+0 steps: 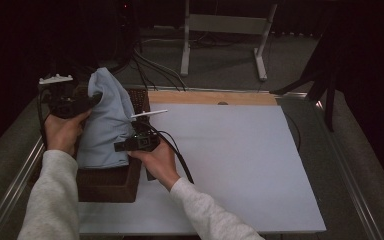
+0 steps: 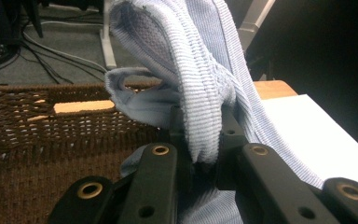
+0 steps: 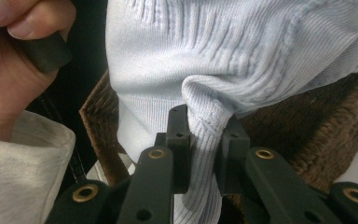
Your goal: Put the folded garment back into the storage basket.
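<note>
High view: I see light-blue garment (image 1: 106, 120) lifted above brown wicker basket (image 1: 111, 182) at left edge of white board (image 1: 240, 165), left gripper (image 1: 87, 101) and right gripper (image 1: 121, 146) both on it.

Left gripper view: my jaws clamped on ribbed fold of garment (image 2: 205, 93), basket (image 2: 51, 140) behind.

Right gripper view: my jaws pinching bunched garment (image 3: 205, 126); left hand (image 3: 9, 70) alongside.

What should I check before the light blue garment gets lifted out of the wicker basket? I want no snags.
1. Left gripper shut on the light blue garment: ok.
2. Right gripper shut on a fold of it: ok.
3. Garment free of the wicker basket: not ok, its lower part hangs inside.
4. Bare white board beside the basket for laying it down: ok.
5. Fabric caught on the weave: cannot tell.
</note>
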`<control>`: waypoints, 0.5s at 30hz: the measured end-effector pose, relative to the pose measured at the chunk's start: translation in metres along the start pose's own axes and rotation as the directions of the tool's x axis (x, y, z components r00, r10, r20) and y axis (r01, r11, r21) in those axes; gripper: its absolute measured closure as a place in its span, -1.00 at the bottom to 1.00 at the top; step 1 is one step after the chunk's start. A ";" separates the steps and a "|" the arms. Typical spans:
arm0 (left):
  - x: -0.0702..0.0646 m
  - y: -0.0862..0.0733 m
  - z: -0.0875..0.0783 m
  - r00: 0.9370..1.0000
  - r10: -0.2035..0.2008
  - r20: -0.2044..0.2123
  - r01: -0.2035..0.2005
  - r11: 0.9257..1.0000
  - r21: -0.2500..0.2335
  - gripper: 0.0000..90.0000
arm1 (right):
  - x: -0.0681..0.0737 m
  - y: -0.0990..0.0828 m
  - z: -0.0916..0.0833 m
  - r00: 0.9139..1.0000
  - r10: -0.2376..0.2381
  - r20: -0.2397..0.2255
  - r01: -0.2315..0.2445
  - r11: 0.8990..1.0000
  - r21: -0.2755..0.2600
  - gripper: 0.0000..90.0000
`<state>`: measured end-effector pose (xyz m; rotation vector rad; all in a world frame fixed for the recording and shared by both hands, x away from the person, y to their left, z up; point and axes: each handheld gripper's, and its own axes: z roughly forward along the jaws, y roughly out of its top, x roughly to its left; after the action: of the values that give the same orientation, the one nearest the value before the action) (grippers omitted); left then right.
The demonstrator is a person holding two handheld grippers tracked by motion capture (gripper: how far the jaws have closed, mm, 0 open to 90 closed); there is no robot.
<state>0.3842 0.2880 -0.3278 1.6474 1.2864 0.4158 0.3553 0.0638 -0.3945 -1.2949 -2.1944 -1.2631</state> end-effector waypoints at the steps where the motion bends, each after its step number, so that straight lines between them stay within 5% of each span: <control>1: 0.000 0.000 0.000 1.000 0.000 0.000 0.000 1.000 0.000 0.82 | 0.001 0.000 0.001 1.000 0.000 0.000 0.000 1.000 0.000 0.75; 15: 0.013 -0.006 -0.007 1.000 0.000 -0.021 0.000 1.000 -0.002 0.82 | 0.010 -0.001 0.015 1.000 -0.013 0.012 0.013 1.000 0.000 0.75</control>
<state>0.3808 0.3031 -0.3327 1.6455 1.3011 0.4356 0.3515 0.0815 -0.3974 -1.2940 -2.2139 -1.2635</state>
